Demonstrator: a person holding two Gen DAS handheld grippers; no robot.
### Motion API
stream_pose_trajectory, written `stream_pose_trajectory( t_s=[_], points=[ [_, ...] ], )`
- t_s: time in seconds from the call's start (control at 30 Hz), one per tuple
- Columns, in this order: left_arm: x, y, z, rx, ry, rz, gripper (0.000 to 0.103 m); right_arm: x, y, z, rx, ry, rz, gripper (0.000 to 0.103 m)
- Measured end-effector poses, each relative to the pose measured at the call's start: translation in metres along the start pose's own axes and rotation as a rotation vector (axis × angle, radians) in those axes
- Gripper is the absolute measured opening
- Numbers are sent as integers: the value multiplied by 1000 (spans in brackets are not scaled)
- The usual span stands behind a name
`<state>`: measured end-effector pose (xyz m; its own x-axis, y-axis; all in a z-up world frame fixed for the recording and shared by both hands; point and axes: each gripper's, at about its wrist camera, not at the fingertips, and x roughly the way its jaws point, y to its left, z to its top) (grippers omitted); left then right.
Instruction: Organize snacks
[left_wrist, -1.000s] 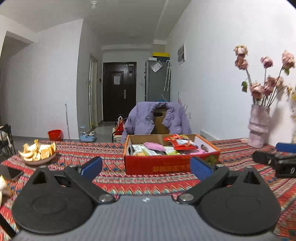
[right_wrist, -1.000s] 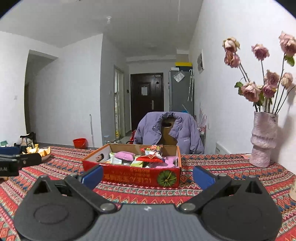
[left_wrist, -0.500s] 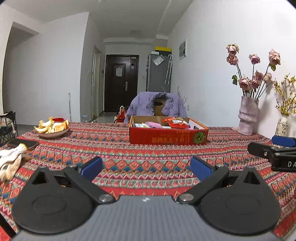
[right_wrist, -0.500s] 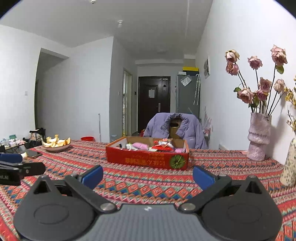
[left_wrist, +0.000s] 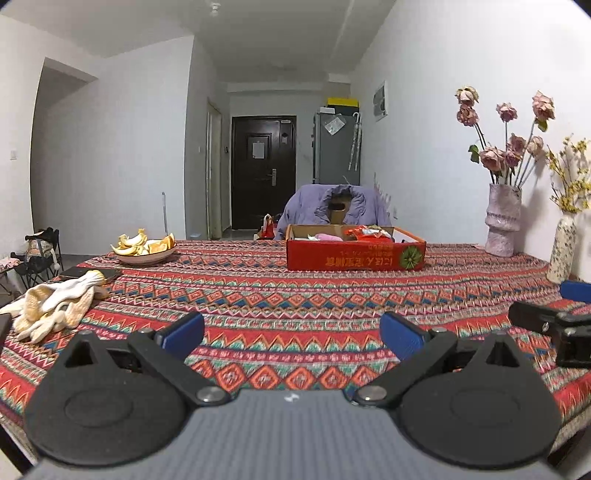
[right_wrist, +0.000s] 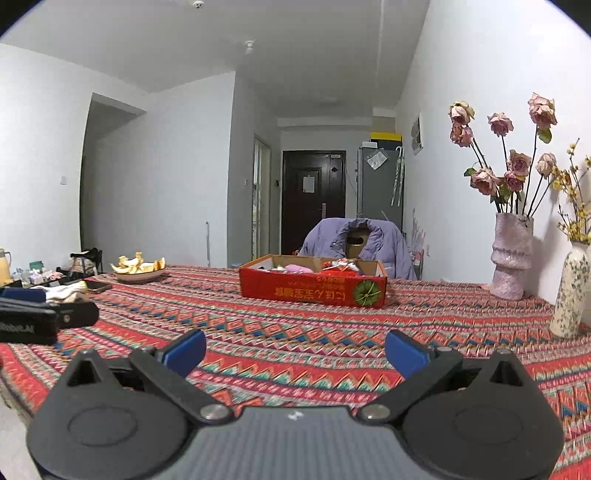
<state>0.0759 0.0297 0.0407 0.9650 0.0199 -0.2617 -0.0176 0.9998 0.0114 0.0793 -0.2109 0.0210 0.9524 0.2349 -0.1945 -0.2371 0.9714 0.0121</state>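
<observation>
The red cardboard box of snack packets (left_wrist: 355, 251) stands far across the patterned red tablecloth (left_wrist: 295, 310), well apart from both tools; its long side runs left to right, facing them. It lies straight ahead of the left gripper (left_wrist: 291, 334) and ahead, slightly left, of the right gripper (right_wrist: 295, 350); neither seems clearly nearer. Both tongs are spread wide and hold nothing.
</observation>
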Motion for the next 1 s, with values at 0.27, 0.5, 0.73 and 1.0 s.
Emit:
stream_pose_trajectory(
  t_s=[0.27,0.5,0.73,1.0],
  points=[
    [-35,13,-11,-32,-4,13,103,-46,16,-5,-8,-9,-19,103],
    [-54,10,-19,4,-9,4,103,-72,18,-15,-11,2,-59,103],
    [-54,6,-20,6,-1,3,103,-73,9,-19,24,11,-66,103],
    [-54,5,-22,13,1,-2,103,-73,9,-21,16,12,-56,103]
  ],
)
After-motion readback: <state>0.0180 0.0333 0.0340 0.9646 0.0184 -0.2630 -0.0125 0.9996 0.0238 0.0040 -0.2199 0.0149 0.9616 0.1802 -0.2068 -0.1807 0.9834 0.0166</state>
